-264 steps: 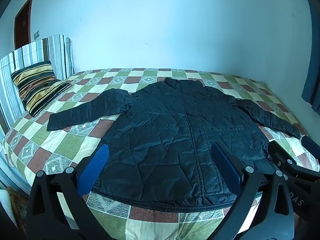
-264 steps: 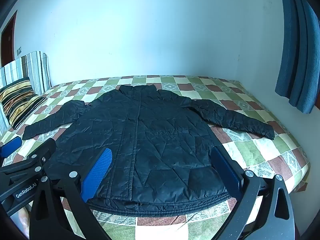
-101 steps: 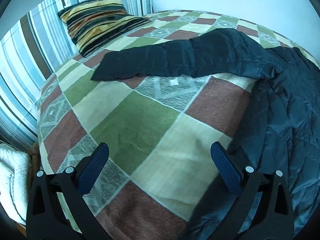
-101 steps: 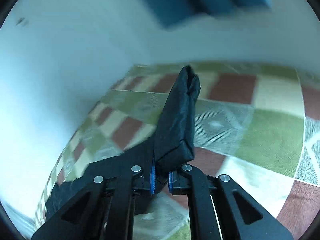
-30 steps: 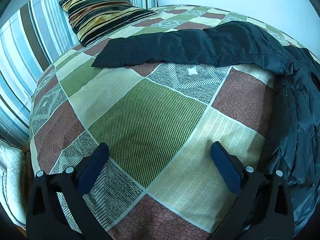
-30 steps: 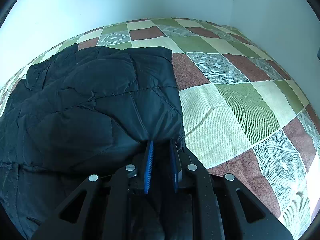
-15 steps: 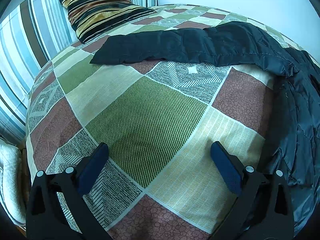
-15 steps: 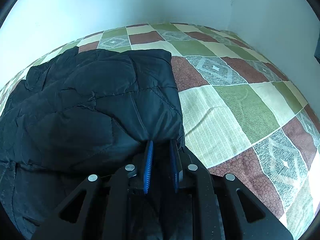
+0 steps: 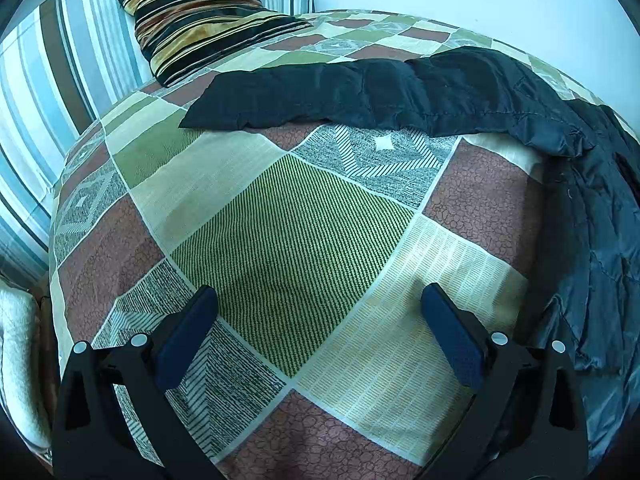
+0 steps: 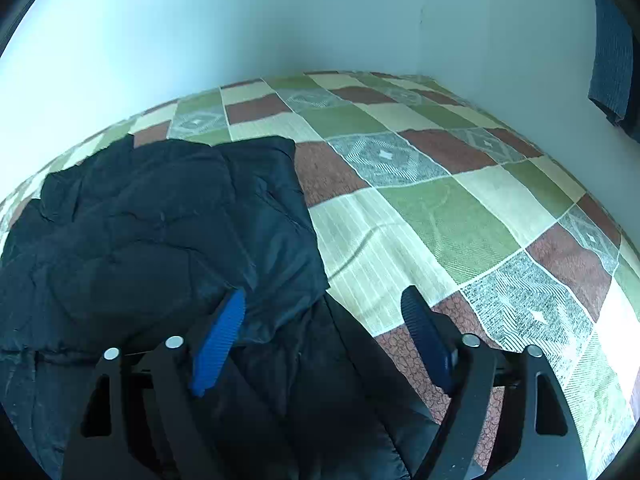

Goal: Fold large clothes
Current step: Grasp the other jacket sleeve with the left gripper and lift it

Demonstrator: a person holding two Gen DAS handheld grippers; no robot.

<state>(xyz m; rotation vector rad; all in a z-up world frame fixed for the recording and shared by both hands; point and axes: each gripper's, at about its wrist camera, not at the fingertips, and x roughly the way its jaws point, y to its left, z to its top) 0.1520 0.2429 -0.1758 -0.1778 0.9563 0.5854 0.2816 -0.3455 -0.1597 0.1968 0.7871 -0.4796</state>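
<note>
Jaws spread on both grippers, right gripper (image 10: 324,320) over black jacket (image 10: 152,240)

The right gripper (image 10: 324,320), clamped on the folded sleeve (image 10: 224,216) half a second ago, now stands with jaws spread, the sleeve released and lying across the jacket (image 10: 120,248) body, its cuff end between the fingers.

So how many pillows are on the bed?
1. The striped pillow lies at the far left corner of the bed, leaning against the striped headboard, just beyond the jacket sleeve. Others may sit outside the view.
</note>
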